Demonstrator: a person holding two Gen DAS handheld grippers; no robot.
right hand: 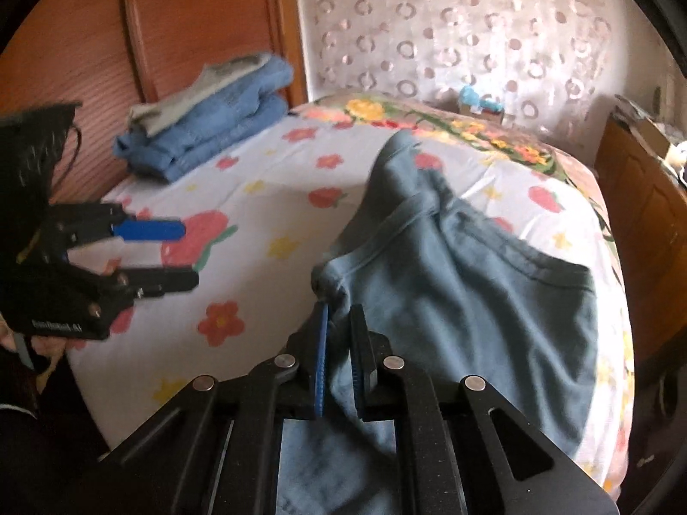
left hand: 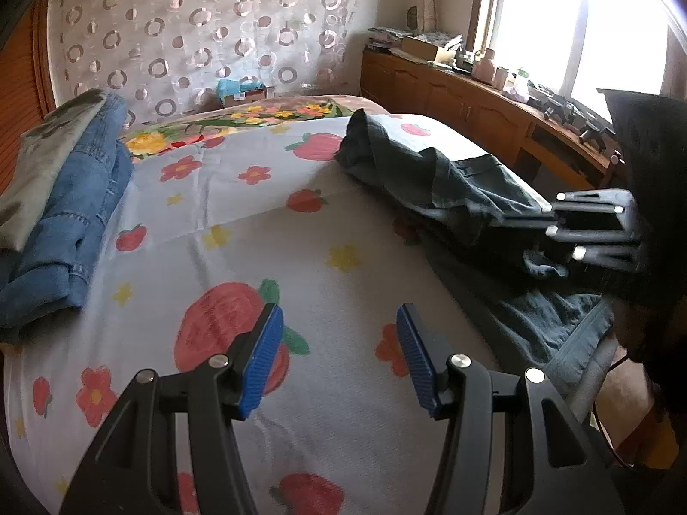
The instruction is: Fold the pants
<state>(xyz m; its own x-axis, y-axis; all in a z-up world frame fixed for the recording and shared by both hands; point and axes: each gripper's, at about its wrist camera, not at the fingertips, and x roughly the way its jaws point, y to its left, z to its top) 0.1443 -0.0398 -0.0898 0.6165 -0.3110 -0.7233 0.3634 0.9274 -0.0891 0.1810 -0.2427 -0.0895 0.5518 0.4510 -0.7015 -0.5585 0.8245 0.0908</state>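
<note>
Dark teal pants (right hand: 463, 283) lie rumpled on the right side of the bed, one leg stretched toward the far end. My right gripper (right hand: 339, 322) is shut on a bunched edge of the pants, cloth pinched between its blue pads. In the left wrist view the same pants (left hand: 451, 189) lie at the right, and the right gripper (left hand: 558, 223) reaches into them from the right edge. My left gripper (left hand: 339, 322) hovers open over the bare sheet with nothing between its blue pads; the right wrist view shows the left gripper (right hand: 189, 253) at the left, well apart from the pants.
The bed carries a white sheet (left hand: 257, 197) printed with strawberries and flowers. A stack of folded blue jeans and a grey garment (left hand: 64, 197) sits at the far left by a wooden wall. A wooden cabinet (left hand: 472, 103) with clutter runs under the window on the right.
</note>
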